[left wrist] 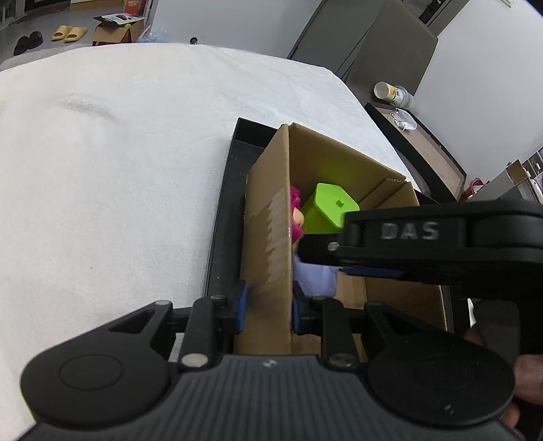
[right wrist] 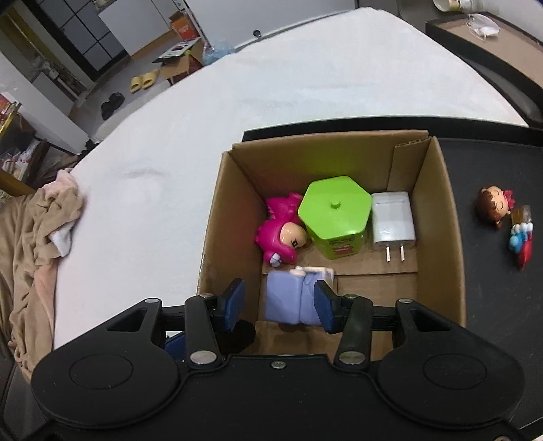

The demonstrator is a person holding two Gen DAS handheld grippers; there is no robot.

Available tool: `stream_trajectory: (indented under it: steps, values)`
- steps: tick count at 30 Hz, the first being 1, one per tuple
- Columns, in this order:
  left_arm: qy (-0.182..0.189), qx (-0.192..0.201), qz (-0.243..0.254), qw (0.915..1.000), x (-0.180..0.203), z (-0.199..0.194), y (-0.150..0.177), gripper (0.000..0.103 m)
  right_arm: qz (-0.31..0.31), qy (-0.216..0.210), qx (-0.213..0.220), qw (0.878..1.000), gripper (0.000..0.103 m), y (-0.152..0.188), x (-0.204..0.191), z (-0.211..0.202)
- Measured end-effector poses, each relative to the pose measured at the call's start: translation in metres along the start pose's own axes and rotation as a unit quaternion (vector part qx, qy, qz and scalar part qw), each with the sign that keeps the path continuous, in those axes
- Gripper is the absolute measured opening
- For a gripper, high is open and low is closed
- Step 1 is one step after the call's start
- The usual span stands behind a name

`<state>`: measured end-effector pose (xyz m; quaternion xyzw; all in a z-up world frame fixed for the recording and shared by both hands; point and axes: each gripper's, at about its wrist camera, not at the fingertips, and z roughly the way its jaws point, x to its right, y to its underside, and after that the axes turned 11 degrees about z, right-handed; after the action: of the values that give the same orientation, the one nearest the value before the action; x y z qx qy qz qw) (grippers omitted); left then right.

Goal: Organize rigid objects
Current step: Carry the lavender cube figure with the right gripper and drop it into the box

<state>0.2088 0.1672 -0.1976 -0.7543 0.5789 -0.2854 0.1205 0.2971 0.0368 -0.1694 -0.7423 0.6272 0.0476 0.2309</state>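
Cardboard box | corrugated walls | hexagonal glossy green tin

The only clearly readable text is the raised lettering "DAS" on the black body of the right gripper, seen side-on from the left wrist camera above the cardboard box. In the right wrist view, the green hexagonal container carries a small label with a red mark on its front side, too small and blurred to read. An orange carton in the far background bears print that cannot be made out.
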Motion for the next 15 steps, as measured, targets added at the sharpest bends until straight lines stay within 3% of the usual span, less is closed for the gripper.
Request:
stream_trajectory:
  steps: [15]
  values:
    - [-0.013, -0.001, 0.007, 0.9999, 0.006, 0.002, -0.001, 0.023, -0.023, 0.023, 0.049, 0.998, 0.046, -0.008, 0.03, -0.053]
